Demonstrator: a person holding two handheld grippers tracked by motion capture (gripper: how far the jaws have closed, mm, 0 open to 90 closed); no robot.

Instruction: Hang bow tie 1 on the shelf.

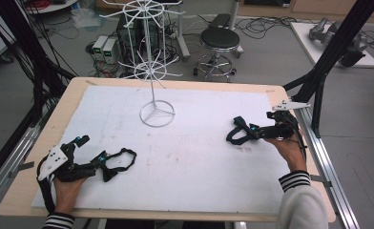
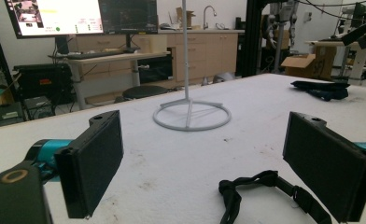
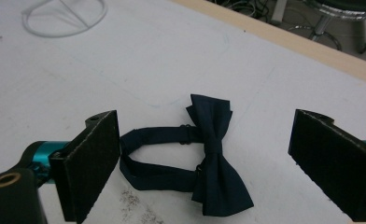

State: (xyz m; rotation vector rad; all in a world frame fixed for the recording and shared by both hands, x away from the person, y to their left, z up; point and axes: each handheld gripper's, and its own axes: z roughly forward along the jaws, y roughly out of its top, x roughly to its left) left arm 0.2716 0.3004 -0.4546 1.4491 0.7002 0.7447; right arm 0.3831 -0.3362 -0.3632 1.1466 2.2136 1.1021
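bow ties lie either side of the white rack (image 1: pixel 156 112); both tools released; right tool (image 3: pixel 204 175) should pinch its bow tie (image 3: pixel 214 158) at the knot.

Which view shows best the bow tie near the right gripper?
The right gripper view: the dark bow tie lies flat between the open jaws, knot and strap loop both clear. The high view shows it small, just in front of the right gripper. The left gripper view shows it as a dark heap far off.
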